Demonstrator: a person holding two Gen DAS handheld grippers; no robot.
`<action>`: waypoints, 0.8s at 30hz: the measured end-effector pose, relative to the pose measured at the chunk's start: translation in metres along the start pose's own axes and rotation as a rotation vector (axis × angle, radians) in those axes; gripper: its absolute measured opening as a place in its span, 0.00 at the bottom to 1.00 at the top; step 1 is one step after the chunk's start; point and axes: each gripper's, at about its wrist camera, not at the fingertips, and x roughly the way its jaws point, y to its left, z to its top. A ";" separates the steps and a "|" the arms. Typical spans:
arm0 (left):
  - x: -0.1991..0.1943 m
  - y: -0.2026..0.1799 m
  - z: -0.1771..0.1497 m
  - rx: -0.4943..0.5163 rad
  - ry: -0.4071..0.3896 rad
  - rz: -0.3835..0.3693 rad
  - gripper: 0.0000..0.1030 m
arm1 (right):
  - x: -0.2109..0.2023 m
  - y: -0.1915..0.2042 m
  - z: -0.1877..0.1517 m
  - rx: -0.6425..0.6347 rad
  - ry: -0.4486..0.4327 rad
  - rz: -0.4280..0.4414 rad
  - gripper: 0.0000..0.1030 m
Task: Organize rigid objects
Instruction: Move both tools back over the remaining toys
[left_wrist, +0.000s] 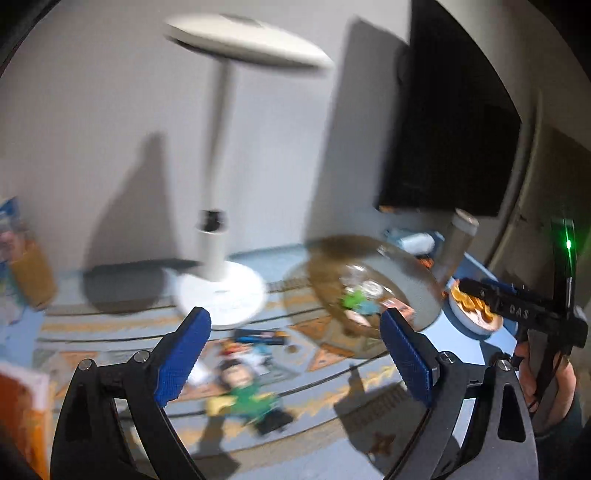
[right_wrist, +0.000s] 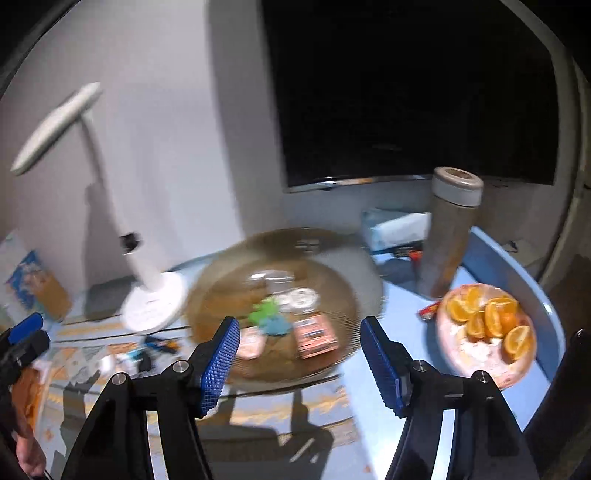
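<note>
- The round woven tray is taken as the landmark; it sits on the patterned tablecloth and already holds several small items, among them a green toy piece and a small orange-brown box. Both views are smeared by motion, so fine detail is not relied upon.
- Far left of the tray, an orange carton is seen at the frame edge; a wide sideways sweep is judged likely to clip it.
- Left of the tray stands the white desk lamp, its base just beside the tray's rim. It is tall and top-heavy, so a knock from a passing gripper is judged the main risk of toppling.
- In front of the lamp base and left of the tray, the toy figure in a green top lies flat on the cloth among other small loose pieces that are too blurred to be named. It is judged the next thing to be gathered.
- The left gripper is seen with its jaws spread wide and nothing between them; the figure lies below and slightly left of the gap, untouched. A flat, thin figure may be pushed along the cloth rather than lifted if the pads come down unevenly.
- The right gripper is held moderately open and empty, at the tray's near rim, with the box just beyond its gap.
- Right of the tray, the plate of orange slices and the upright flask stand near; a careless swing of the right gripper is judged able to spill or tip them.
</note>
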 end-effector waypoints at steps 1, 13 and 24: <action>-0.011 0.008 0.001 -0.012 -0.015 0.018 0.90 | -0.003 0.009 -0.002 -0.009 -0.002 0.020 0.64; -0.026 0.105 -0.083 -0.176 0.056 0.210 0.99 | 0.011 0.110 -0.106 -0.145 0.022 0.184 0.95; 0.028 0.115 -0.150 -0.200 0.234 0.196 0.98 | 0.043 0.114 -0.152 -0.197 0.085 0.170 0.95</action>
